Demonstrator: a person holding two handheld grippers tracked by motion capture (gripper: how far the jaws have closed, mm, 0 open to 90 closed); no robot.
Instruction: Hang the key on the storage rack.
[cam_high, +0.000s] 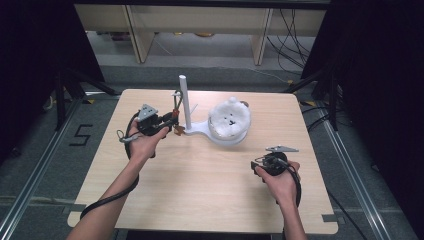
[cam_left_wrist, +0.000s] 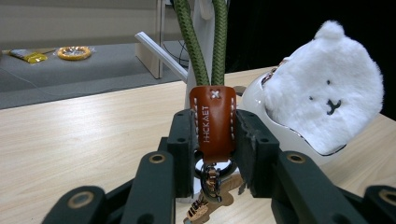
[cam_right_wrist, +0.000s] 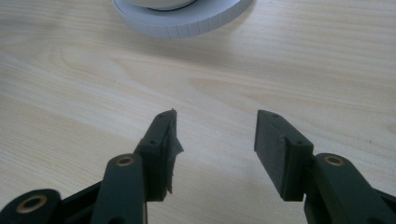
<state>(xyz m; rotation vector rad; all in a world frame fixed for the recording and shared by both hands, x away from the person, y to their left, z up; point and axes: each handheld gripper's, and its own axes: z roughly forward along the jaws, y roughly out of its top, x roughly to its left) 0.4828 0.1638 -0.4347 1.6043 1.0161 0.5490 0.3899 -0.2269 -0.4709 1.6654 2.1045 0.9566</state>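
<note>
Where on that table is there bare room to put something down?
The near half of the table, between the left gripper and the right gripper, lies bare, as does the far left corner. It is crowded mid-table, where the white stand, the leather key strap and the plush bear cluster.

a brown leather tag with white stitching hangs from an olive-green braided cord. the plush bear face is white with black features, on a white stand. pale wood-grain table; black gripper jaws.
</note>
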